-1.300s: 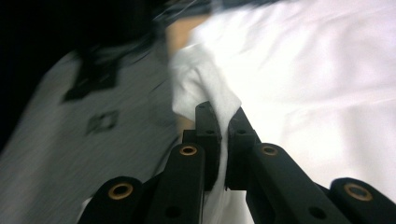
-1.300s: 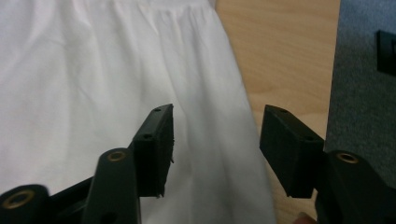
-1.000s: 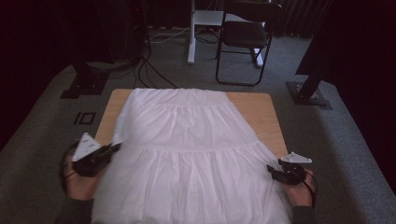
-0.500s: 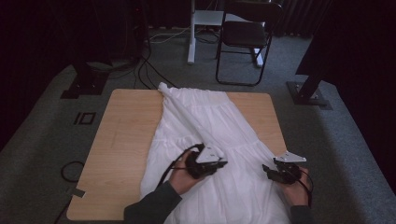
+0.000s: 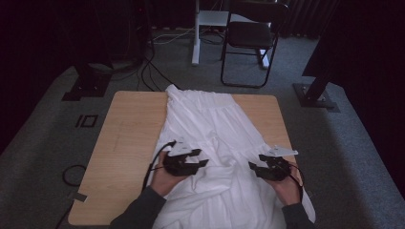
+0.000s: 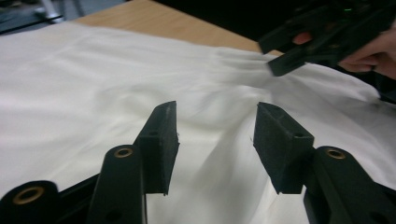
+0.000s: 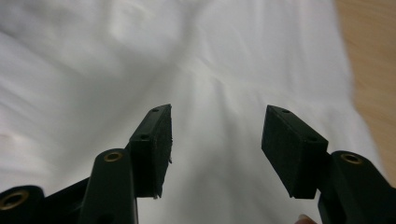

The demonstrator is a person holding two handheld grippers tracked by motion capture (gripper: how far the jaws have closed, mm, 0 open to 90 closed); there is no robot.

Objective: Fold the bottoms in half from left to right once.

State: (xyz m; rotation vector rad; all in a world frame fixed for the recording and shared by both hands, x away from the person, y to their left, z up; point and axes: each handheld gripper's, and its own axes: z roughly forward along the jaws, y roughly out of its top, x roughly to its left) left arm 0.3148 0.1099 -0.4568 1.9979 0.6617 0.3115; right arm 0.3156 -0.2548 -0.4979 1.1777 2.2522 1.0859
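On the table (image 5: 124, 138) lies a folded white skirt (image 5: 215, 129); near its middle, the left gripper (image 5: 203, 160) has just released, and the right gripper (image 5: 252, 168) hangs released.

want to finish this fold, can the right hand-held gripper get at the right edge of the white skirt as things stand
Probably yes. The right hand-held gripper hovers over the white skirt with its jaws open and empty, and the skirt's right edge lies bare on the wooden table just beside it, nothing between.
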